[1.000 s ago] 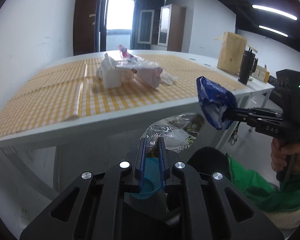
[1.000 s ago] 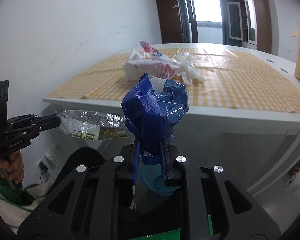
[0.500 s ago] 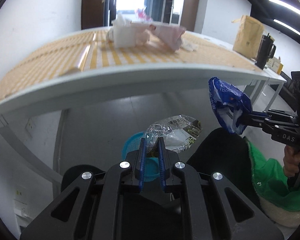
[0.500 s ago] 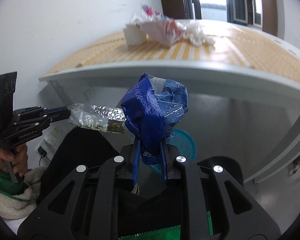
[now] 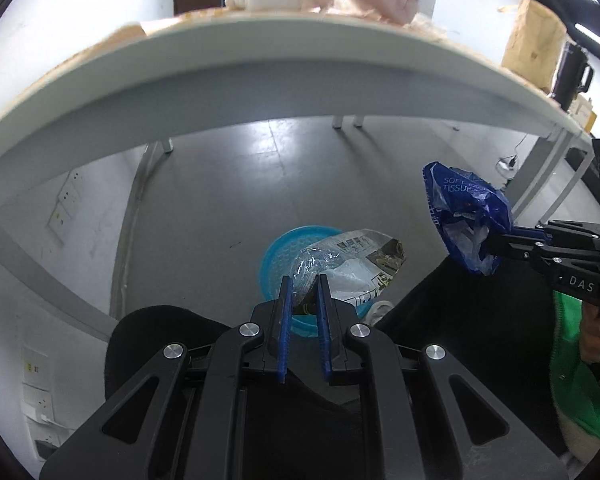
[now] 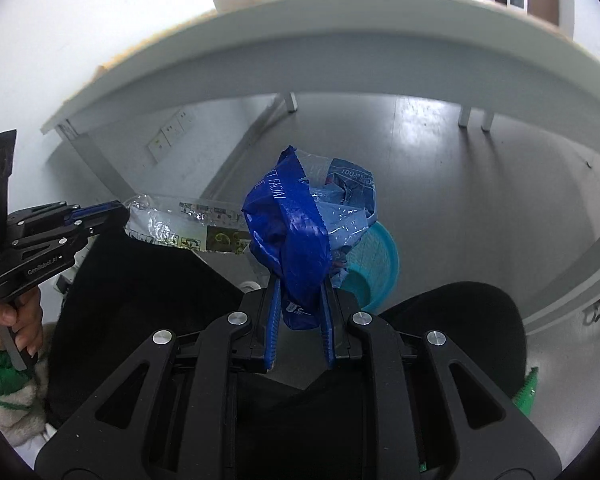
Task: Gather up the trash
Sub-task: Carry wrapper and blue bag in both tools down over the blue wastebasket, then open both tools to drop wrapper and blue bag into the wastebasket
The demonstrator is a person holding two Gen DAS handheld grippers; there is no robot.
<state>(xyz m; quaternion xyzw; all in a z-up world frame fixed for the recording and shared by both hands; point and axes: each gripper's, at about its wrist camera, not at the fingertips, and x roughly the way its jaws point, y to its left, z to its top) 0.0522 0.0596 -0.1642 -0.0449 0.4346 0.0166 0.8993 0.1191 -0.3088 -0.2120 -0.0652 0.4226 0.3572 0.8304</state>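
Left gripper (image 5: 303, 300) pinching clear wrapper (image 5: 352, 264), right gripper (image 6: 298, 312) pinching blue wrapper (image 6: 304, 236); could drift past bin (image 5: 278, 252) if dropped early

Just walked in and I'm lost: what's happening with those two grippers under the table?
A person is collecting trash with two handheld grippers. The left gripper is shut on a clear plastic wrapper, and the right gripper is shut on a crumpled blue tissue bag. Both hang above a blue bin on the floor, below the table edge. Nothing has been dropped yet.
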